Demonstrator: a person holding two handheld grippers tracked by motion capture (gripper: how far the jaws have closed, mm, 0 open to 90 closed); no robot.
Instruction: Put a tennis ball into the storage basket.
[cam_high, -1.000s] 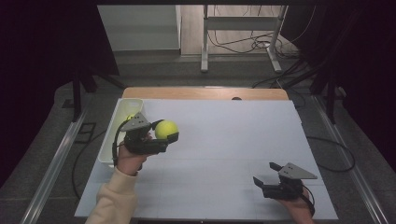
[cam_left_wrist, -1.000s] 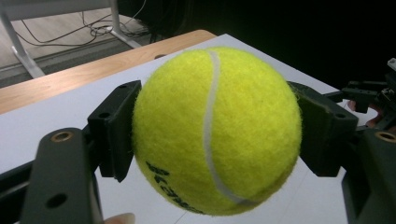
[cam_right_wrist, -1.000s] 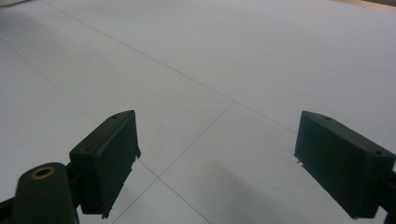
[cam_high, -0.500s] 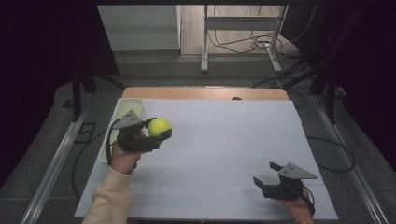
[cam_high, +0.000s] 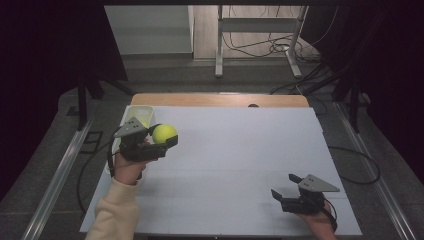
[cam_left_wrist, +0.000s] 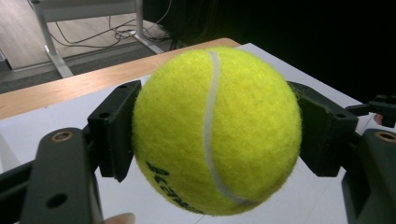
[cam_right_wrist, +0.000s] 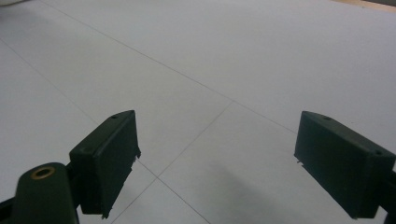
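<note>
Yellow felt marks the tennis ball (cam_left_wrist: 215, 130), clamped between the two black jaws of the left tool (cam_high: 159, 141), which holds it above the left part of the white counter (cam_high: 240, 165), just beside a pale container (cam_high: 141, 114) at the counter's left edge. Well apart, near the front right corner, the right tool (cam_high: 283, 188) sits low over the counter with its jaws spread wide, nothing between them.
</note>
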